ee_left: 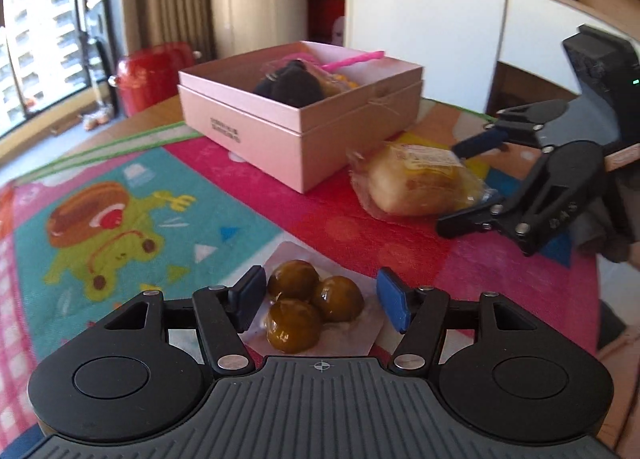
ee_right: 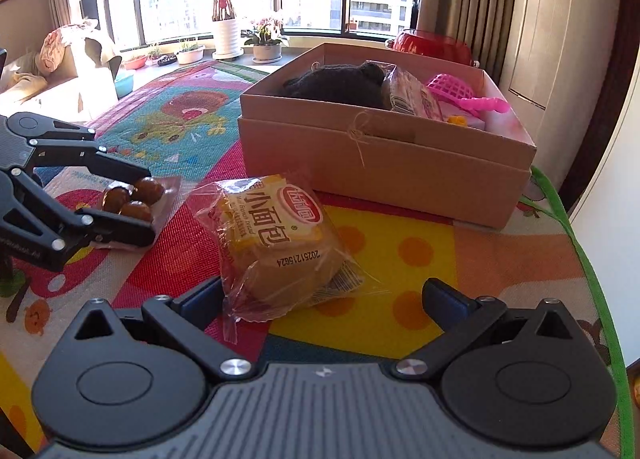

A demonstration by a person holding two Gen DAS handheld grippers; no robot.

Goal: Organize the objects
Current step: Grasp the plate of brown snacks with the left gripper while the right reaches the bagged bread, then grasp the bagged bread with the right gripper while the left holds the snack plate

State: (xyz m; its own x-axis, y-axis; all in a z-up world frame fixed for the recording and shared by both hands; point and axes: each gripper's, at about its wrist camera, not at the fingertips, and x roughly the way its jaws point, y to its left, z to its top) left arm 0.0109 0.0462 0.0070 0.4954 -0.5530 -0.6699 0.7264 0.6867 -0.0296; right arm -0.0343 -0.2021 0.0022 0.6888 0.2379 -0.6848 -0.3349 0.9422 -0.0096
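Both tools, left (ee_left: 320,299) and right (ee_right: 324,299), gape empty around unboxed snacks: eggs (ee_left: 308,303), bread (ee_right: 276,243); upper-centre box (ee_right: 384,155) part-filled.

The left gripper (ee_left: 320,301) points forward and downward, its black linkage arms spread and its two blue pads (ee_left: 394,301) standing apart without pressing on anything. The right gripper (ee_right: 324,301) is likewise tilted downward, its jaws spread wider, the dark blue pads (ee_right: 448,303) well apart and touching nothing. Each gripper appears in the other's view, reaching in from the side with fingers angled down.
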